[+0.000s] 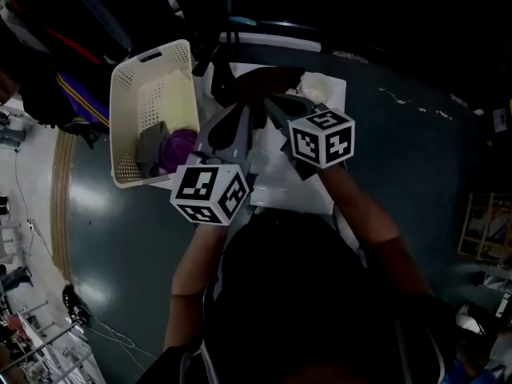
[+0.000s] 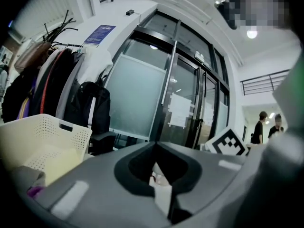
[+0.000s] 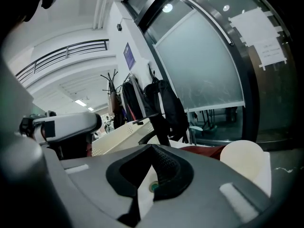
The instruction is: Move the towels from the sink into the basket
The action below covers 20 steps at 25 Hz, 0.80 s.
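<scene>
Basket [image 1: 122, 78], one grey towel [image 1: 150, 146], one purple towel [image 1: 181, 147], two hand-held grippers [image 1: 234, 110] [image 1: 276, 109]

Basket: cream perforated plastic basket [image 1: 128, 126], far left
Inside: crumpled purple cloth towel [image 1: 180, 146] touching folded grey towel [image 1: 150, 144]

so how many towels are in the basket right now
3 that show: a pale yellow towel at the far end of the basket, a grey towel and a purple towel side by side at its near end. More may be hidden underneath.
</scene>
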Tool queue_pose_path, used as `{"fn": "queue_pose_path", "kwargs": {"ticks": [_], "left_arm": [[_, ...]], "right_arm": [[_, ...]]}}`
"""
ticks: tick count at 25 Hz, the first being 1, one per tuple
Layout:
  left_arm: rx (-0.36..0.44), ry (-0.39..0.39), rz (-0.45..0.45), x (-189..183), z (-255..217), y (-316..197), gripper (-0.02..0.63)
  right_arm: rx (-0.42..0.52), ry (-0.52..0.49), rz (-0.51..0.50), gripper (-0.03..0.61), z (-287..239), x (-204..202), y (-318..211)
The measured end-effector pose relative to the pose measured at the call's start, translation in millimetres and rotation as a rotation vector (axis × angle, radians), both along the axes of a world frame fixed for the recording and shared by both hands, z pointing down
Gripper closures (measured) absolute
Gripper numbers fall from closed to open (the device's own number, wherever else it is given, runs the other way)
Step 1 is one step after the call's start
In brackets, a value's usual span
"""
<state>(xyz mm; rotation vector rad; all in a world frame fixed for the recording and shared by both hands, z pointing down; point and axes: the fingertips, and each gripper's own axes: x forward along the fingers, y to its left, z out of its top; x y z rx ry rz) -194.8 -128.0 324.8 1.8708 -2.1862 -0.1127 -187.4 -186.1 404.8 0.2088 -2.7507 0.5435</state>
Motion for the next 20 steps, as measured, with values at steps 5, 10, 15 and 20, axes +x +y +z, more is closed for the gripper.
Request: {"fn": "queue_pose_path", "kwargs": {"ticks": [5, 10, 15, 20], "left_arm": [[-0.016, 0.020, -0.036, 6, 19, 9, 0.604], [-0.025, 0.042, -0.075, 4, 37, 21, 0.604], [-0.022, 0.024, -0.067, 14, 54, 30, 0.604], [-0.027, 0.020, -0.060, 20, 71, 34, 0.604]], "right_arm": [[-0.016, 0.017, -0.001, 0.584, 16, -1, 0], [-0.006, 0.037, -0.011, 0.584, 27, -5, 0], [0.002, 0.074, -0.024, 0.583, 45, -9, 2], [0.014, 0.107, -0.032, 0.583, 63, -15, 3]]}}
